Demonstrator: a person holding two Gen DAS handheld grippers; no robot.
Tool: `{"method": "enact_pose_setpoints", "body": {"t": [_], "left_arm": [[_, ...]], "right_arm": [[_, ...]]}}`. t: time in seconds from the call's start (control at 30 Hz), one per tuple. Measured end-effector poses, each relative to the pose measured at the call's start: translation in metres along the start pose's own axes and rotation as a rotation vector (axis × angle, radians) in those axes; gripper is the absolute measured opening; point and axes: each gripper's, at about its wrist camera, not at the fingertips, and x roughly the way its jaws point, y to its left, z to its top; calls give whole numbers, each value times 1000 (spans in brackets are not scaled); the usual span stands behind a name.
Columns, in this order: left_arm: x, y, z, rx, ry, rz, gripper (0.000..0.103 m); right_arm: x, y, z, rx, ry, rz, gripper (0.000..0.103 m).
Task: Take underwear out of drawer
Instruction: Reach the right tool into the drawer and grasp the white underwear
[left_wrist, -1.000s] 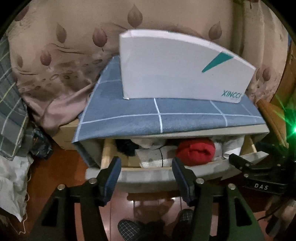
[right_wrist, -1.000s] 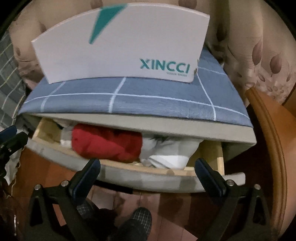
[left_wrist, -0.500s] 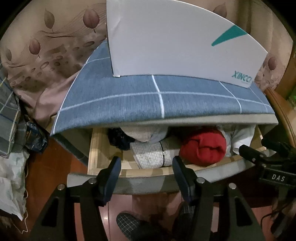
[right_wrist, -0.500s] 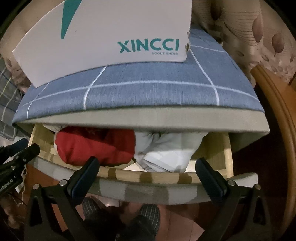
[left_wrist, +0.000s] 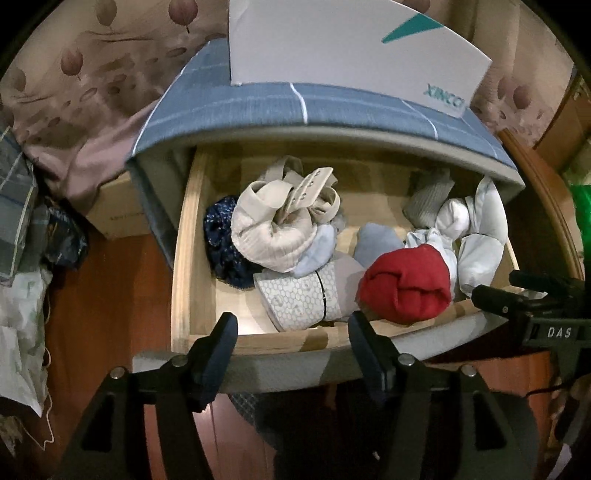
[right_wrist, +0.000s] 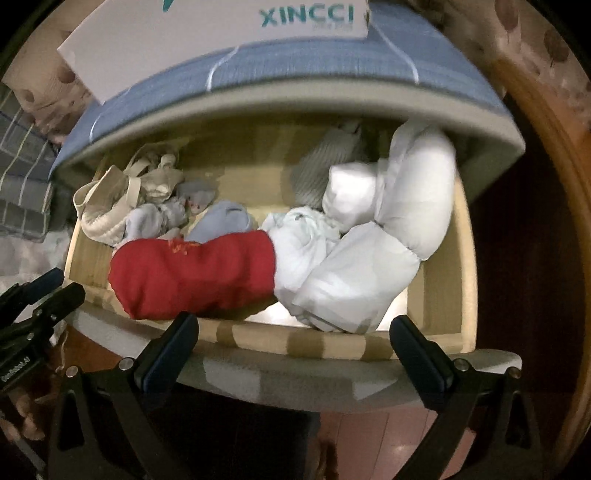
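- Both sets of fingers are spread wide and holding nothing. The left gripper (left_wrist: 290, 330) and the right gripper (right_wrist: 295, 334) both hover just in front of the drawer's front edge, so no garment is grabbed yet.
- The drawer (left_wrist: 188, 236) is pulled out, and the underwear is all in there in a jumble. There's a red rolled piece (left_wrist: 406, 286) up against the front wall, a honeycomb-print piece (left_wrist: 299, 299) beside it, plus a beige ribbed piece with straps (left_wrist: 277, 229) and a dark blue one (left_wrist: 221, 240) over on the left.
- Biggest risk, I'd say: the red roll touches the white bundle (right_wrist: 354, 273) on its right. A sloppy pinch could drag both out, or unroll the red one so only a flap comes up.
- The beige piece has loose straps with hooks, which look like they'd snag on the neighbours and pull a whole clump along.
- Reaching too low could knock the fingers into the wooden front wall; the red roll sits right behind it.
- The blue checked top (left_wrist: 295, 107) overhangs the back of the drawer, so lifting straight up from deep inside might bump it. The white XINCCI box (right_wrist: 207, 40) stands on top and could get jostled.
- The right view is motion-blurred, so I can't tell fine details of the pile there.
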Motion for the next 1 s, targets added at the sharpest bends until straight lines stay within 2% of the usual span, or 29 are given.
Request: {"method": "enact_pose_setpoints", "body": {"t": [0.2,0.47,0.6,0.7,0.77,0.9,0.93,1.0], "left_arm": [[-6,0,-16,-4,12,3,64],[-5,-3,-10,-20,26,-3,64],[-6,-1,-5,-23,18,16,64],[-18,0,2,-26,-47,32,64],[-22,4,7,-34,-63,40,64],[-24,13,19,-57,-75,62,64],[-24,14,20,-57,-76,66,64],[-22,16,23,-60,-70,75,64]], "right_arm": [[6,-8,1,-7,85,38,102],[12,5,-1,-20,86,15,102],[-1,5,-6,-50,17,24,102],[-23,-1,7,-63,-80,11,102],[-36,-7,19,-68,-115,-17,102],[-56,-32,37,-42,-130,-37,101],[-58,-38,41,-36,-128,-46,99],[-61,-49,46,-26,-114,-65,85]]}}
